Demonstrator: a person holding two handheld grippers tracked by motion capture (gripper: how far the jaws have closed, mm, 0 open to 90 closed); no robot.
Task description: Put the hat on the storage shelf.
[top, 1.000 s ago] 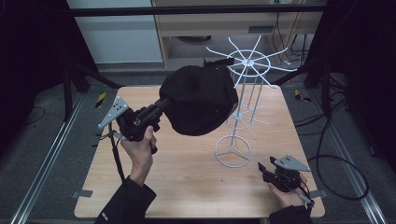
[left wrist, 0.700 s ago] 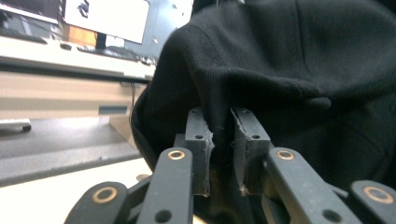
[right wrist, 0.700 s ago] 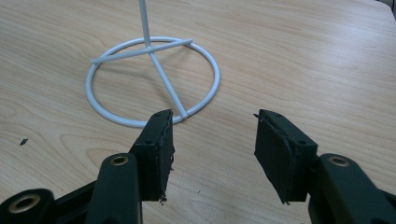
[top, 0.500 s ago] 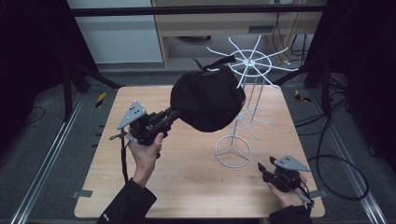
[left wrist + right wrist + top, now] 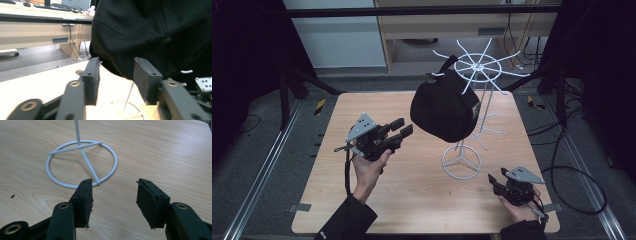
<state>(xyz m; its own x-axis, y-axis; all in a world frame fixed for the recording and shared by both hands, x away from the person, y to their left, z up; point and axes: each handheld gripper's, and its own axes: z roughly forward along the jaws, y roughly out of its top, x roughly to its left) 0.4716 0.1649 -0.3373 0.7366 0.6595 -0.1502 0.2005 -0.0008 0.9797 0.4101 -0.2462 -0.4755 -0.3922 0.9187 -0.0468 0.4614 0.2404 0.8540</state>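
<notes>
Dark curtains and metal framing close in the wooden table (image 5: 362, 210), with a desk and cables behind it. On the table's right half stands the white wire rack (image 5: 462, 162), its ring base flat on the wood and its spokes fanning out at the top. The black cap (image 5: 444, 107) now hangs from one of those upper spokes, off the table and clear of your tools.

Your left gripper (image 5: 401, 129) sits just left of the cap, jaws parted with nothing between them; in the left gripper view the cap's fabric (image 5: 155, 32) looms close beyond the empty jaws (image 5: 117, 80). Your right gripper (image 5: 498, 180) rests low at the near right corner, also spread wide and empty, looking along the wood at the rack's base ring (image 5: 81, 163).

Half a second ago your left tool was clamped on the cap and carrying it toward the spokes; since then you have let go and drawn back to the left, and the cap has settled further right on the rack. The right tool has not moved.

It looks like the release step, so back the left hand straight away, level, so a jaw does not catch the brim and tug the cap off its spoke. Watch for swinging before you leave it.
</notes>
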